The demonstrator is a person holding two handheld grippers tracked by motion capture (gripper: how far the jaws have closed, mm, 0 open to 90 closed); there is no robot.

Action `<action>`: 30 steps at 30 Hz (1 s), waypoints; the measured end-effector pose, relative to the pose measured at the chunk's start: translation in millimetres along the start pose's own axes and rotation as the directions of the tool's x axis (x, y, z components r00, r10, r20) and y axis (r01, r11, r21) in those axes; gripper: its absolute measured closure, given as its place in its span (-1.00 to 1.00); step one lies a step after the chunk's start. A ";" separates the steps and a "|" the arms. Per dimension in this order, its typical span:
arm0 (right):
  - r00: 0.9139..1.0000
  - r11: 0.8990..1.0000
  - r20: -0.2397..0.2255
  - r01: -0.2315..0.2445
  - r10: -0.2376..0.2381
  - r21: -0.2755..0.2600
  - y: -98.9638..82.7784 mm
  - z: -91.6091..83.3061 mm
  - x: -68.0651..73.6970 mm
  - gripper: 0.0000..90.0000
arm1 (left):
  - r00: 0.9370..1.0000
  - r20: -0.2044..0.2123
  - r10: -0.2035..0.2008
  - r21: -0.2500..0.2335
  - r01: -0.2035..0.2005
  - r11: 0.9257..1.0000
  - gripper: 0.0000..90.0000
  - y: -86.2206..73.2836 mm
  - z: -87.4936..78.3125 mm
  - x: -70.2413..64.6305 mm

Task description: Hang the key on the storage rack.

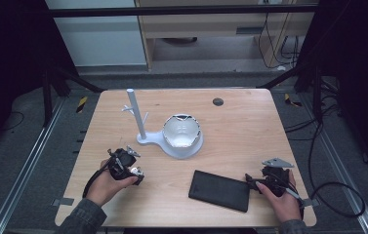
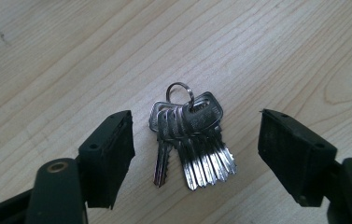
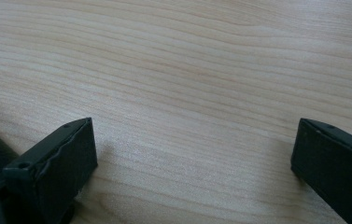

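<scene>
The bunch of keys (image 2: 190,140) lay flat on the worktop (image 1: 240,131), near its front left part, fanned out from a small metal ring with the blades pointing toward the left gripper's camera.

Going by size, the worktop came first: a pale wooden board with rounded corners and a small dark round spot (image 1: 217,102) near its far edge. Next was the white stand (image 1: 172,144), whose flat base sat near the middle of the board; an upright post (image 1: 136,114) with short pegs rose from the base's left end, and a white bowl (image 1: 181,130) with a glossy inside rested on its right end. A flat black case (image 1: 219,190) lay near the front edge, right of centre, set slightly askew.

The right gripper (image 1: 255,183), held in the person's right hand (image 1: 284,200), sat just beside the right end of the case. In the right gripper view its jaws stood wide apart over bare wood with nothing between them, a dark edge of the case showing at the lower left.

The left gripper (image 2: 194,154), held in the left hand (image 1: 104,186), stood just above the keys. Its jaws were parted to either side of the bunch, clear of the metal on both sides, gripping nothing.
</scene>
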State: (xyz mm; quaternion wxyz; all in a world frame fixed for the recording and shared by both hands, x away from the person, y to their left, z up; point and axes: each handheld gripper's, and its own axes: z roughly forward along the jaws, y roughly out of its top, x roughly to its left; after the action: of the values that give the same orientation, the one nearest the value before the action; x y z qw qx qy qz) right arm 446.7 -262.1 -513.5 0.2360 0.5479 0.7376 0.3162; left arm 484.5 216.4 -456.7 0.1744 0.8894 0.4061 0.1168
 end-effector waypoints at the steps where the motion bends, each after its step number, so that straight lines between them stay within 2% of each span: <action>1: 1.000 1.000 0.000 0.000 0.000 0.000 0.0 0.0 0.0 -0.99 | 1.000 0.002 -0.005 0.000 0.005 1.000 -0.38 -0.6 0.8 0.2; 10: 1.000 1.000 0.000 0.000 0.000 0.001 0.0 -0.1 0.0 -0.99 | 1.000 0.007 -0.005 0.017 0.005 1.000 -0.30 -3.7 3.9 3.5; 19: 1.000 1.000 0.000 0.000 0.000 0.001 0.0 -0.1 0.0 -0.99 | 1.000 0.025 0.018 0.019 -0.018 1.000 -0.11 -3.3 4.2 -5.5; 30: 1.000 1.000 0.000 -0.001 0.001 0.001 0.0 -0.1 0.0 -0.99 | 0.999 0.033 0.004 0.039 -0.005 0.999 -0.03 -4.2 10.4 -3.2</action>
State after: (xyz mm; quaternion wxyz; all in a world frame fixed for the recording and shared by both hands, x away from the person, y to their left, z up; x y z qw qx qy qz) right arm 446.6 -262.1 -513.4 0.2356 0.5482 0.7376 0.3160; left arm 483.2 214.2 -468.2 0.1635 0.8953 0.4035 0.0945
